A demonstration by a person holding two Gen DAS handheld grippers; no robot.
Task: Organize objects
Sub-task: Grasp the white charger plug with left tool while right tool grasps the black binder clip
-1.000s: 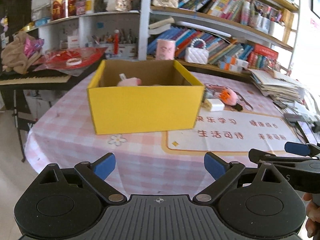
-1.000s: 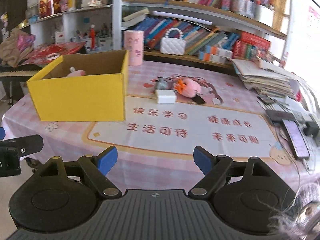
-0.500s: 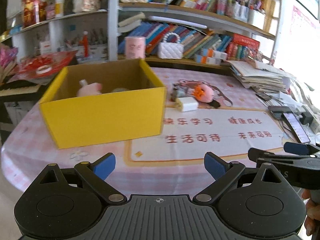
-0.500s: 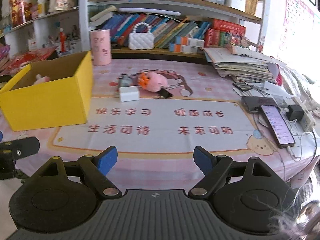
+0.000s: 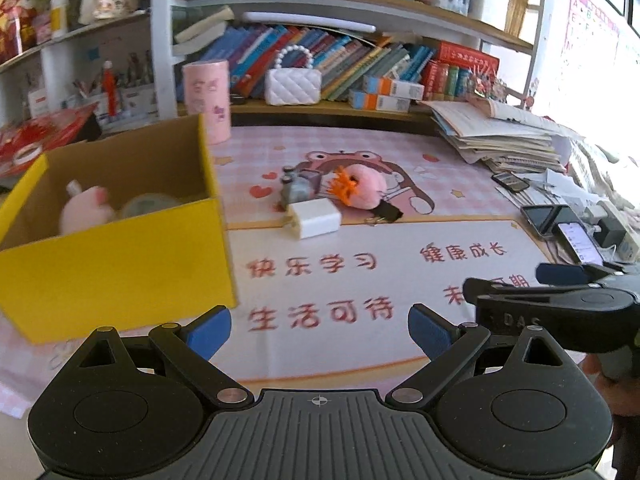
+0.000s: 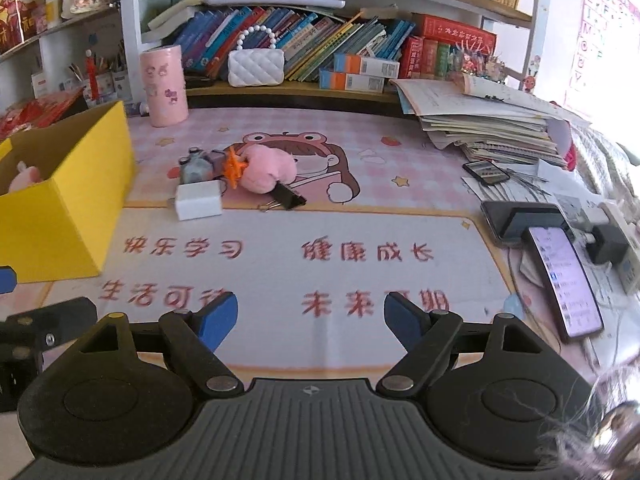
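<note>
Both grippers hung over the tabletop [image 6: 400, 184], left gripper [image 5: 319, 330] jaws apart and empty, right gripper [image 6: 311, 316] jaws closing on nothing. The pink toy [image 6: 268, 170], charger [image 6: 199, 200] and clip [image 6: 290, 199] lay beside the yellow box [image 5: 116, 264].

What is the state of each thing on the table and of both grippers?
yellow box: open, pink plush inside.
white charger: lying flat.
pink toy: lying on mat.
binder clip: lying beside toy.
phone: screen lit.
left gripper: open, empty.
right gripper: closing, empty.
</note>
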